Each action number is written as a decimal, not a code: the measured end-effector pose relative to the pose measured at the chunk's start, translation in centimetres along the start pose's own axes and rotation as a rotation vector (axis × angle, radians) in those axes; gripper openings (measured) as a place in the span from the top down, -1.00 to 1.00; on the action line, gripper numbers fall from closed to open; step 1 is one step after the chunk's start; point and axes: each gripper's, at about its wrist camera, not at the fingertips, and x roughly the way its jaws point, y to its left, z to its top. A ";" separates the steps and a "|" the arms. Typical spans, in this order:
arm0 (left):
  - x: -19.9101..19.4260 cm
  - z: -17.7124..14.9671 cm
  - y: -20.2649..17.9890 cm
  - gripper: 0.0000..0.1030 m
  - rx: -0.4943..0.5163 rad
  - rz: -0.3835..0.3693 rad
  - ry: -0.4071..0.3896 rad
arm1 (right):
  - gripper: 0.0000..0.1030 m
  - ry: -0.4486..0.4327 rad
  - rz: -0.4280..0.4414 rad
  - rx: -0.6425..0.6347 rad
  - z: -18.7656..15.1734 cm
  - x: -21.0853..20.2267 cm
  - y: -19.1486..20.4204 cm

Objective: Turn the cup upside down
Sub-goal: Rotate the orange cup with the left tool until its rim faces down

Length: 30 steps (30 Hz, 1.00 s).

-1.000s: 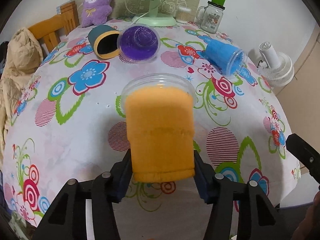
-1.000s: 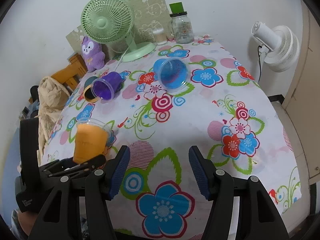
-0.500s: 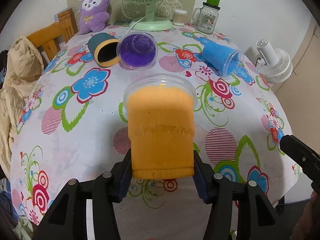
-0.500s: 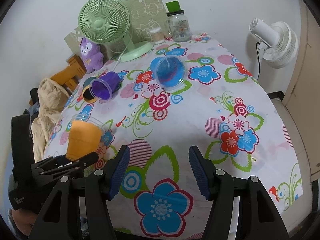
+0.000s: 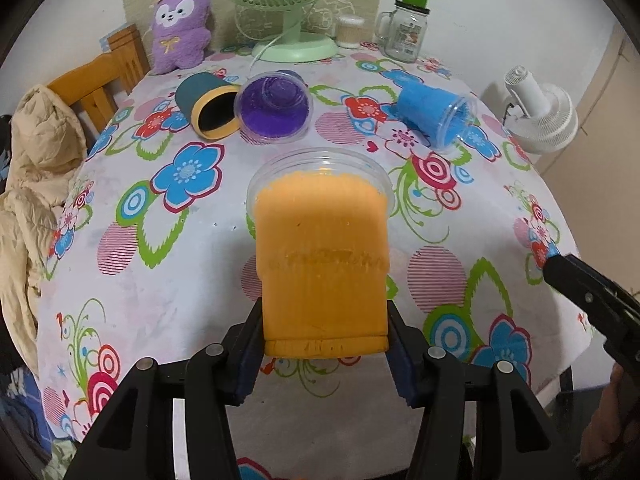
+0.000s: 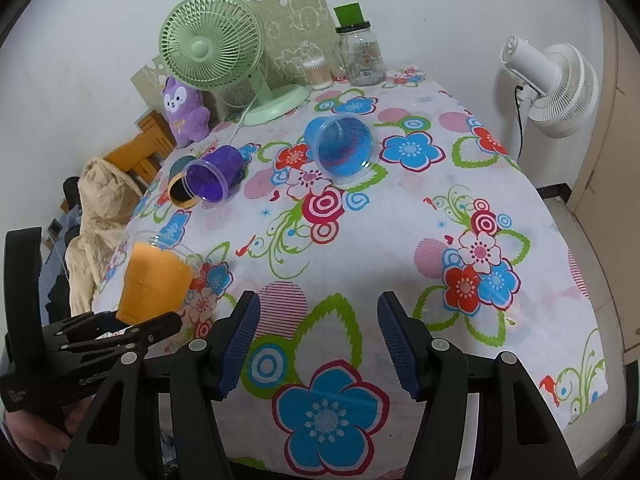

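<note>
An orange cup [image 5: 322, 256] with a clear rim is held in my left gripper [image 5: 324, 354], which is shut on its base. The cup's open end points away from me and it hangs above the flowered tablecloth [image 5: 168, 280] near the table's front edge. In the right wrist view the same cup [image 6: 154, 280] shows at the far left, tilted, with the left gripper [image 6: 120, 326] clamped on its bottom. My right gripper [image 6: 318, 344] is open and empty above the tablecloth [image 6: 400, 220]. Its tip [image 5: 576, 280] shows at the right edge of the left wrist view.
A purple cup [image 5: 274, 108], a blue cup [image 5: 436, 116] and a dark green cup with a yellow rim [image 5: 208, 110] lie on their sides farther back. A green fan [image 6: 224, 56], a glass jar [image 6: 360, 52], a plush toy [image 6: 184, 110] and a white fan [image 6: 552, 84] stand behind. A wooden chair with a beige jacket [image 5: 36, 168] is at the left.
The left gripper has drawn the orange cup back and slightly up from the table. The right gripper has also pulled back a little and stays open.
</note>
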 end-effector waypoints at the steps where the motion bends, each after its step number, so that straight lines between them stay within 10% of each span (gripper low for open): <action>1: -0.2 0.1 0.1 -0.09 0.008 -0.006 0.008 | -0.25 -0.001 0.003 0.001 0.0 0.0 0.0; 30: -2.9 2.6 0.1 -0.10 0.250 0.015 0.101 | -0.25 0.100 0.018 0.018 -0.6 3.8 -0.4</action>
